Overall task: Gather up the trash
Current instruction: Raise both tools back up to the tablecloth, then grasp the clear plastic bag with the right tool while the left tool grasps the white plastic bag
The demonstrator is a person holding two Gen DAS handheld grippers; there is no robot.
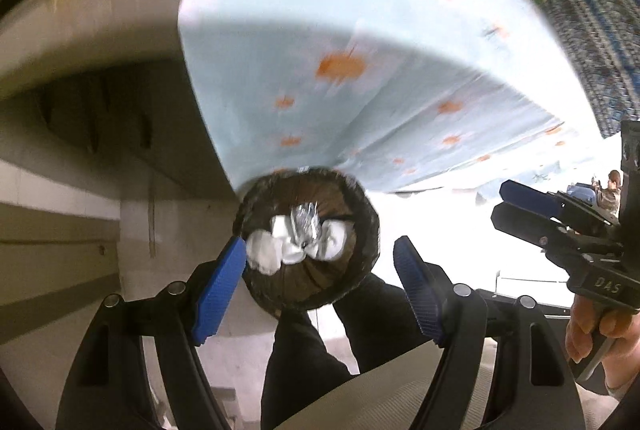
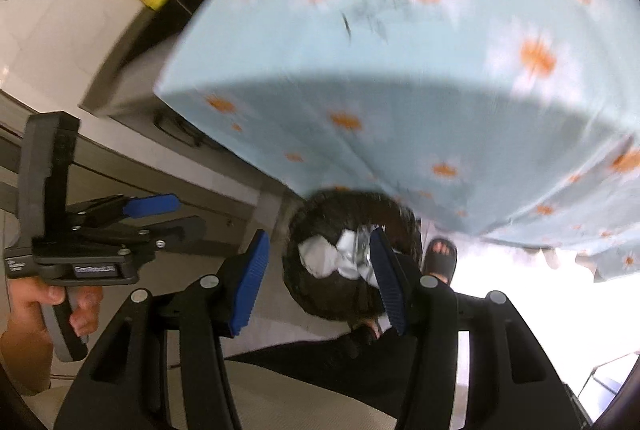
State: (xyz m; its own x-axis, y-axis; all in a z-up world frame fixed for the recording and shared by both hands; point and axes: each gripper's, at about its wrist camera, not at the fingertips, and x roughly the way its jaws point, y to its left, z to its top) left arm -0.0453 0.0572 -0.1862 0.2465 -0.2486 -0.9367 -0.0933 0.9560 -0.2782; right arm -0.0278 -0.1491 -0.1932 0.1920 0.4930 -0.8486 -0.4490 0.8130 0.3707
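Left wrist view puts the lined trash bin (image 1: 307, 238) at twelve o'clock between my spread, empty left gripper (image 1: 320, 278) fingers, crumpled tissue and foil (image 1: 298, 240) inside. My right gripper (image 2: 318, 280), also spread and empty, sees the bin at one o'clock; neither looks clearly nearer.

A lived-in home: daisy-print tablecloth (image 2: 400, 69), lined trash bin (image 1: 306, 242), tiled floor (image 2: 60, 9), sandalled foot (image 2: 440, 258).
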